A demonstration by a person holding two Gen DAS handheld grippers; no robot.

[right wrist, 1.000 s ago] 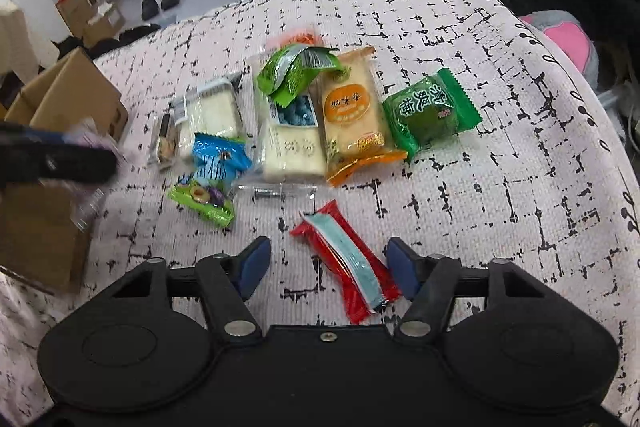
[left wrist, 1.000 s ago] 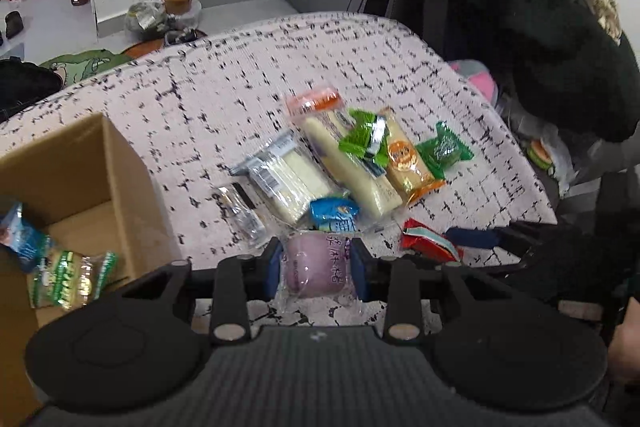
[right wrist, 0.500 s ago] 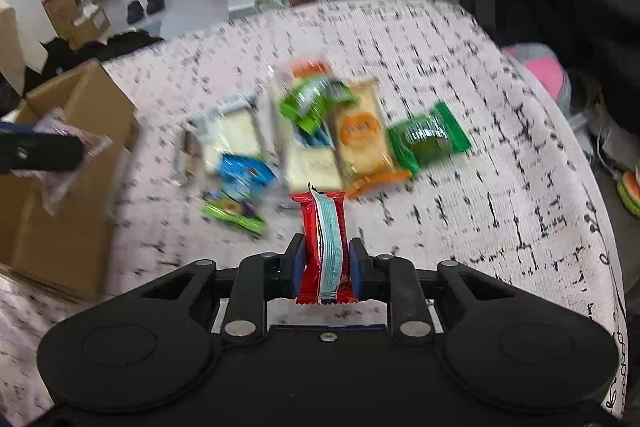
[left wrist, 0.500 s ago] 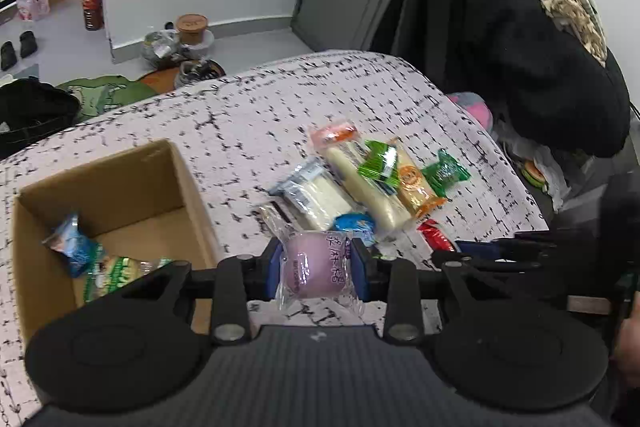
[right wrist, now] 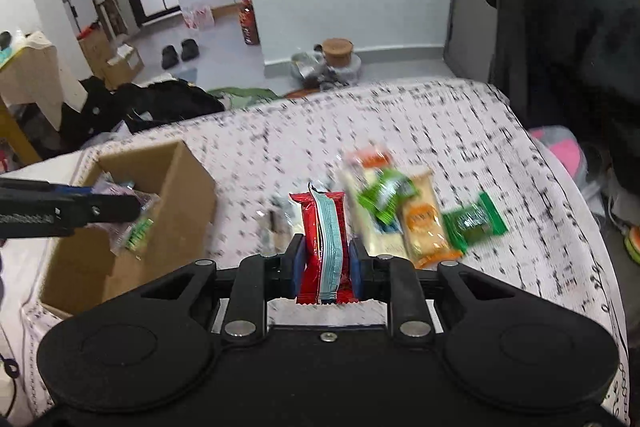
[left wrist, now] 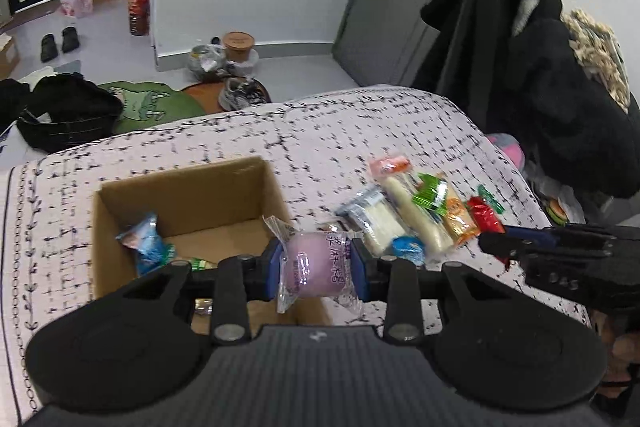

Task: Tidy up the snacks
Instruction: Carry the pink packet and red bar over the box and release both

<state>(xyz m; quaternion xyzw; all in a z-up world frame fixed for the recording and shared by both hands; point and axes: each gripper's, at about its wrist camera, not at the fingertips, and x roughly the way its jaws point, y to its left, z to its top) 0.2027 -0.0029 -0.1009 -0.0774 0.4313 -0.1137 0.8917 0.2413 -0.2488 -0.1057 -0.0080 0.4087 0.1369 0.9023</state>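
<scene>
My left gripper (left wrist: 316,261) is shut on a purple snack pack (left wrist: 308,267), held above the near right corner of the open cardboard box (left wrist: 192,195). A blue pack (left wrist: 146,243) and a green one lie inside the box. My right gripper (right wrist: 325,267) is shut on a red snack bar with a pale blue stripe (right wrist: 324,239), lifted off the table. In the left wrist view the right gripper (left wrist: 492,245) comes in from the right with the red snack bar (left wrist: 484,215). In the right wrist view the left gripper (right wrist: 128,207) hovers over the box (right wrist: 180,187).
Several loose snack packs (left wrist: 404,215) lie in a cluster on the black-and-white patterned tablecloth (left wrist: 320,135), right of the box. Black coats (left wrist: 540,75) hang close to the table's right edge. Bags, shoes and jars clutter the floor beyond the far edge.
My right gripper closed on the red bar and raised it off the table. My left gripper rose and carried the purple pack leftwards, over the box's corner.
</scene>
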